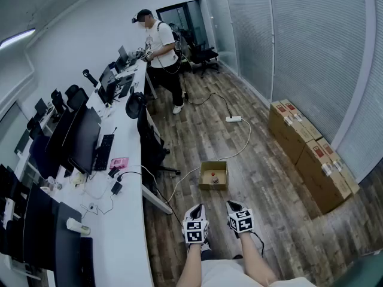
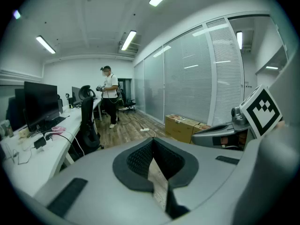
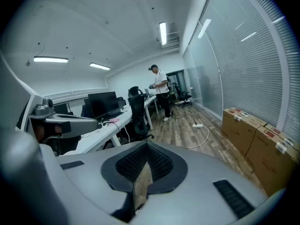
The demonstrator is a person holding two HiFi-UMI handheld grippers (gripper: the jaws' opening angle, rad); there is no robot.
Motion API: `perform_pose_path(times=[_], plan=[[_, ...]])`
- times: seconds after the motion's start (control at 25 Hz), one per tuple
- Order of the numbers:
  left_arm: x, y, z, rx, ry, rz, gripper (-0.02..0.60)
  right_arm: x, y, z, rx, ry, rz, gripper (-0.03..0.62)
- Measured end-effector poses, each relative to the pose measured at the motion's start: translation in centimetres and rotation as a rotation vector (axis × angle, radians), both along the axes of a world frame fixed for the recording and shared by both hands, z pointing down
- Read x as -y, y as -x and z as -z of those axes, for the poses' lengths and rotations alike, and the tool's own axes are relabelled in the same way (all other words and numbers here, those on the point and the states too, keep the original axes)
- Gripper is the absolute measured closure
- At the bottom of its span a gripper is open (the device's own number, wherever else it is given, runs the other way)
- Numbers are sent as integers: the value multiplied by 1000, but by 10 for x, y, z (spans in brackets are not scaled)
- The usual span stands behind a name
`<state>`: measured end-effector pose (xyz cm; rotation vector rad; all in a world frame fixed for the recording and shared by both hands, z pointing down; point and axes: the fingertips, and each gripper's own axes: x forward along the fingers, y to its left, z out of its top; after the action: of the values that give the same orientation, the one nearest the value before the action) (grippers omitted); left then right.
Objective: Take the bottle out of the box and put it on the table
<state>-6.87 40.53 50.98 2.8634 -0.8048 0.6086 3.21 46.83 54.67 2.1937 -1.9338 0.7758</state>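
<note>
My left gripper (image 1: 197, 210) and right gripper (image 1: 233, 207): jaws closed, nothing held. The bottle (image 1: 213, 177) sits in the box (image 1: 213, 187), farther off.

The office is lit evenly from above by ceiling light strips (image 2: 129, 40), which are blown out to white in both gripper views. A cool, bluish cast is laid over every picture. The strips are mirrored in the glass wall (image 2: 187, 71), and a soft sheen is carried by the wooden floor (image 1: 239, 160); shadows are faint. Straight lines are bent strongly towards the edges, and the gripper views are rimmed with dark corners. The near bodies of the left gripper (image 2: 152, 142) and right gripper (image 3: 146, 146) are rendered soft, the room behind sharper.
</note>
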Motion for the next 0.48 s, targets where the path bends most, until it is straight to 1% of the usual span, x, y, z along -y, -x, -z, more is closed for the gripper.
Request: perform_pose_path(times=[0.08, 0.2, 0.36, 0.48], plan=[[2, 1, -5, -6, 9, 2, 568, 3, 3, -4, -4, -8, 5, 554], [13, -10, -2, -20, 1, -8, 566, 17, -5, -3, -14, -26, 13, 554], [25, -17, 4, -41, 7, -1, 568, 32, -9, -1, -27, -19, 44, 554], [26, -25, -1, -35, 31, -12, 568, 34, -17, -1, -10, -23, 23, 554]])
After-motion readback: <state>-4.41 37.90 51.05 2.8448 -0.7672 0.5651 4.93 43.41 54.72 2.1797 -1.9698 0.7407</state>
